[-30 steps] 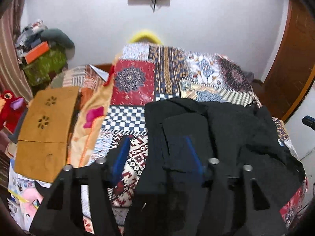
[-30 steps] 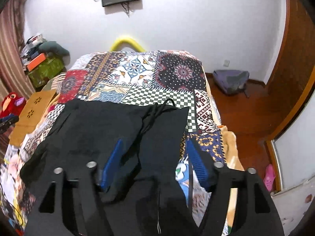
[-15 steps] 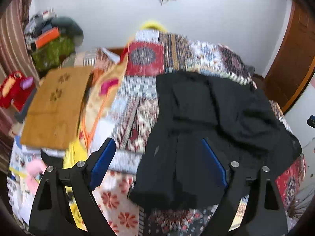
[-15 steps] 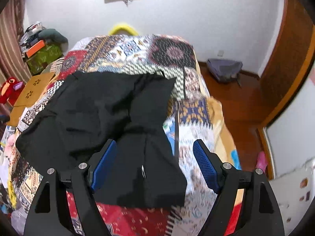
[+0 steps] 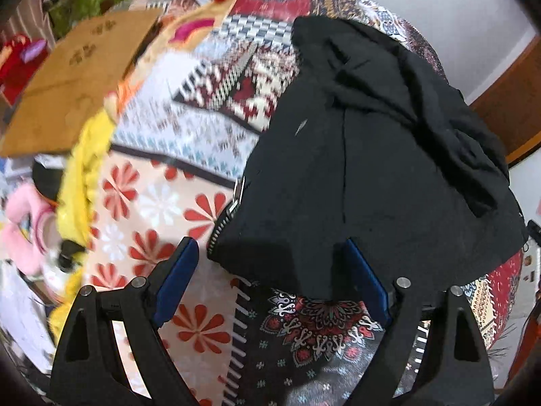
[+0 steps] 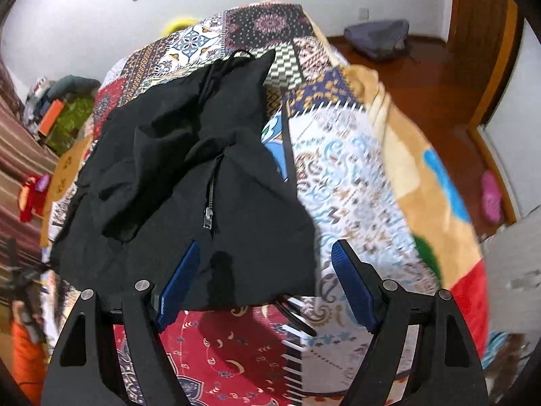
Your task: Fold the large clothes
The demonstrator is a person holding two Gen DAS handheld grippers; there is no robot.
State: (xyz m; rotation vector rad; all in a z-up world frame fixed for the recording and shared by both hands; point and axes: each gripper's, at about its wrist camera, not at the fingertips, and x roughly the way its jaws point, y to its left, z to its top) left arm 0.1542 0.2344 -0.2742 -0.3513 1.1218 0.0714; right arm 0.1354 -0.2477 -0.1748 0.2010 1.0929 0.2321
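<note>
A large black zip-up garment (image 5: 365,155) lies loosely folded and rumpled on the patchwork bedspread (image 5: 216,128). In the right wrist view the garment (image 6: 189,169) shows its zipper (image 6: 210,199) down the middle. My left gripper (image 5: 270,280) is open and empty, just short of the garment's near left corner. My right gripper (image 6: 267,280) is open and empty, at the garment's near right edge. Both grippers hover above the near edge of the bed.
A brown board (image 5: 77,77) lies left of the bed, with a yellow cloth (image 5: 84,169) and pink toys (image 5: 23,230) beside it. A wooden floor (image 6: 422,67) with a grey bag (image 6: 375,37) lies to the right. A white wall stands behind the bed.
Both grippers let go of the black garment and opened. They drew back toward the near edge of the bed and tilted downward. The garment now lies on the bedspread.
</note>
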